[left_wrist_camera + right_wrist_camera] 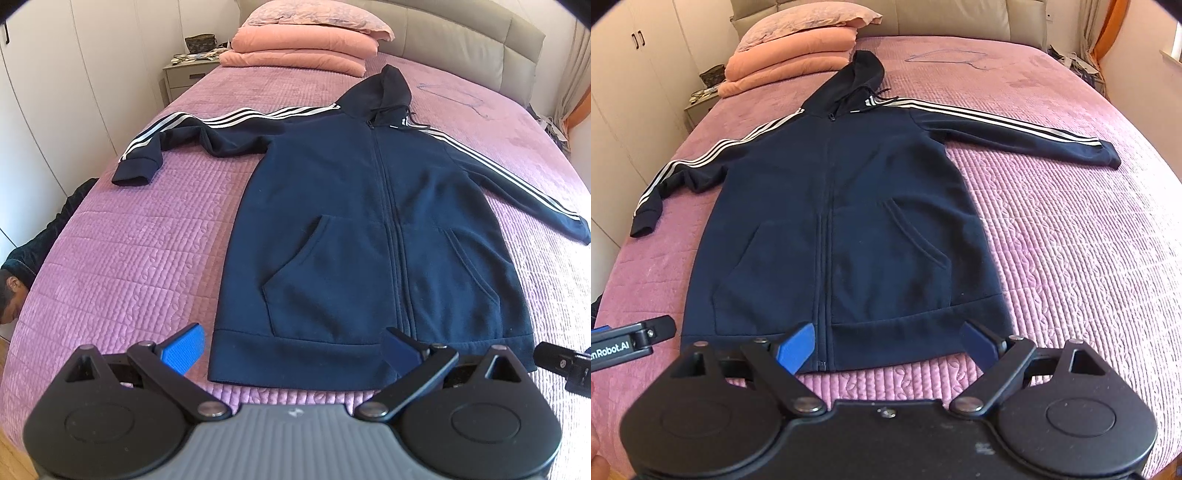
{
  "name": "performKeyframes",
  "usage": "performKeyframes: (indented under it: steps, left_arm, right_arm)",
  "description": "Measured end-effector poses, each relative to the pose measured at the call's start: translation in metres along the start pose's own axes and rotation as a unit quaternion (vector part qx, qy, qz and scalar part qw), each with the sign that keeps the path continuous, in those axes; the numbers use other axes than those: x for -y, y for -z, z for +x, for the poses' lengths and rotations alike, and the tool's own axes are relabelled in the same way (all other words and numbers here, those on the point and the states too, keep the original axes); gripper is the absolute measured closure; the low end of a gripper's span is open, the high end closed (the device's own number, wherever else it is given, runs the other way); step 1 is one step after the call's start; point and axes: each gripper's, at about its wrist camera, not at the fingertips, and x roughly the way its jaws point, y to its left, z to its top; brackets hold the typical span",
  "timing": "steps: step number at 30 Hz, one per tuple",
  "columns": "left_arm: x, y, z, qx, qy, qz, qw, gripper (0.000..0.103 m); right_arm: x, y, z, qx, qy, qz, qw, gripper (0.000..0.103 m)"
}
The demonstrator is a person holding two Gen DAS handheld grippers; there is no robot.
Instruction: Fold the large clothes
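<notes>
Left tongs [291,349] spread wide, right tongs [888,347] likewise, over hoodie [369,229] hem, flat on bed [147,240]

Hoodie [332,206]: navy blue, three white stripes along each sleeve. Bedspread [147,251]: purple-pink, quilted ribbed pattern. Folded blankets [299,51]: salmon pink. Tool pads [183,349]: blue.

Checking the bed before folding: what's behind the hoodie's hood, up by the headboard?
Behind the hood sit folded peach blankets with a pink pillow on top, against the headboard. Whatever lies behind that stack is hidden.
</notes>
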Motion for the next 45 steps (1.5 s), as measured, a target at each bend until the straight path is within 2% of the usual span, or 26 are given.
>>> performKeyframes:
  steps: [16, 20, 29, 45]
  left_arm:
    - [-0.002, -0.001, 0.005, -0.007, 0.002, -0.001, 1.0000, 0.000]
    - [-0.006, 0.000, 0.007, -0.013, 0.019, -0.008, 0.9997, 0.000]
    - [-0.005, 0.002, 0.010, -0.009, 0.014, -0.008, 0.9998, 0.000]
    - [-0.010, -0.005, 0.031, -0.012, 0.022, -0.012, 0.9996, 0.002]
  right_arm:
    - [-0.001, 0.001, 0.003, -0.004, -0.003, -0.007, 1.000, 0.001]
    - [-0.002, 0.001, 0.003, -0.003, -0.002, -0.010, 1.000, 0.001]
    - [-0.007, 0.003, 0.003, 0.001, -0.002, -0.017, 1.000, 0.001]
    - [-0.014, 0.000, 0.015, 0.002, -0.004, -0.028, 1.000, 0.001]
